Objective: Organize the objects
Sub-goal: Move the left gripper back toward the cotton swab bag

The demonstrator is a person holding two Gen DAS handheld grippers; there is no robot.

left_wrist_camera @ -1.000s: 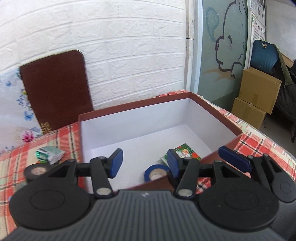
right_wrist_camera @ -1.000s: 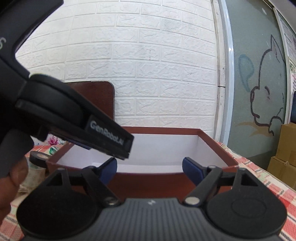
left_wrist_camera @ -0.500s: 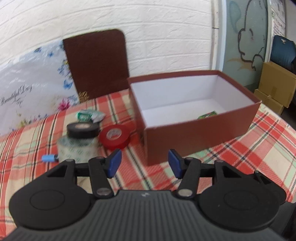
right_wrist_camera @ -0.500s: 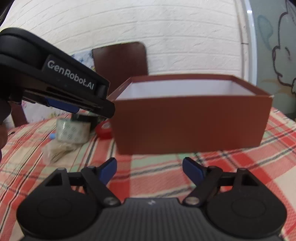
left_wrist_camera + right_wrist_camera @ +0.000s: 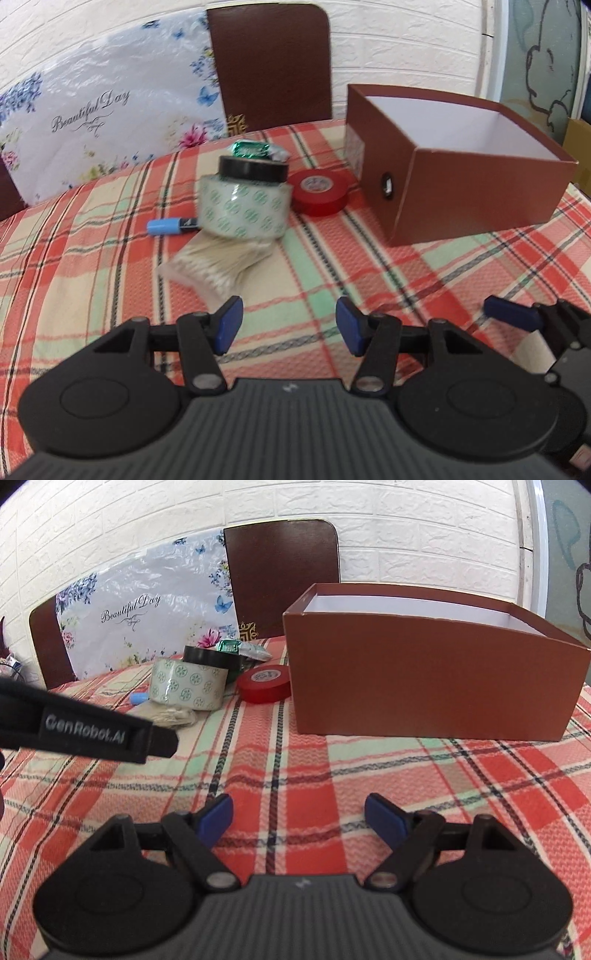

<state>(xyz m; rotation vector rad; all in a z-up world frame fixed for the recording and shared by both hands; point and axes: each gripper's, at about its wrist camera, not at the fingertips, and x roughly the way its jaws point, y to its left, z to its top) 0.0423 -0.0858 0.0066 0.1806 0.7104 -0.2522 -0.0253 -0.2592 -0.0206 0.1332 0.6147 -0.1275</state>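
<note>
- My left tongs (image 5: pixel 288 328) and right tongs (image 5: pixel 299 818) are both wide and hold nothing.
- The red tape (image 5: pixel 320 188) lies on the tabletop (image 5: pixel 332 258), just beside the box (image 5: pixel 461 177).
- I should grip it across its rim, then lift it over the box wall.

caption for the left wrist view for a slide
Open left hand-held gripper faces tape rolls, cotton swabs and brown box.

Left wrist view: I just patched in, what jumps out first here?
The big brown box stands open-topped at the right on the plaid tablecloth. Left of it sits a cluster: a red tape roll beside the box, and a black roll stacked on a clear patterned roll that rests partly on a cotton swab pack. Both grippers, left and right, are open and empty.
</note>
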